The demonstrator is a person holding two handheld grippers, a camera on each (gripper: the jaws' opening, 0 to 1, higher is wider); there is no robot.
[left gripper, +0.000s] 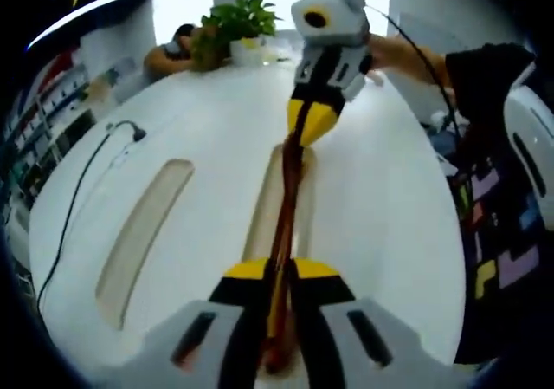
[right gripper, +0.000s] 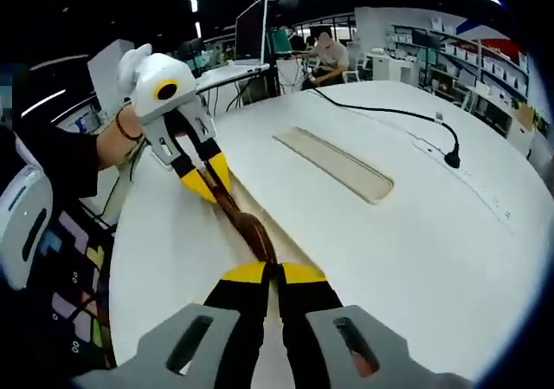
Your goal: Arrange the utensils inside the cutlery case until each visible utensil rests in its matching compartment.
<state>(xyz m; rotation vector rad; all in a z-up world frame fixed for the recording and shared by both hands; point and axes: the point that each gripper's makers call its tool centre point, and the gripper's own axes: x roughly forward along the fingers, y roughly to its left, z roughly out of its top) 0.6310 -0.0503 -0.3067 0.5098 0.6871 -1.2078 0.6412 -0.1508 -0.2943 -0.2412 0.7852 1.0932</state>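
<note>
A long brown utensil (left gripper: 288,198), wooden by its colour and dull sheen, hangs in the air between the two grippers, above a pale slot in the white worktop (left gripper: 389,207). In the right gripper view the same piece (right gripper: 247,224) widens to a rounded, spoon-like end near that gripper; whether it is one utensil or a pair pressed together I cannot tell. It looks light and stiff, smooth enough to slip or pivot if pinched at one point only, so holding it near both ends, as now, seems the steadier way; a grip on the narrow shaft rather than the curved bowl should bite better.

The left hand-held gripper (left gripper: 281,276) has its yellow-tipped black jaws pressed together on the near end of the utensil. The right hand-held gripper (left gripper: 312,122), white-bodied with yellow tips, pinches the far end.

The slot under the utensil is a long, shallow, beige recess; a second one (left gripper: 143,229) lies parallel, well apart. The worktop is glossy and oval, with a black cable (left gripper: 74,207) trailing across it and a potted plant (left gripper: 238,21) at its far end
</note>
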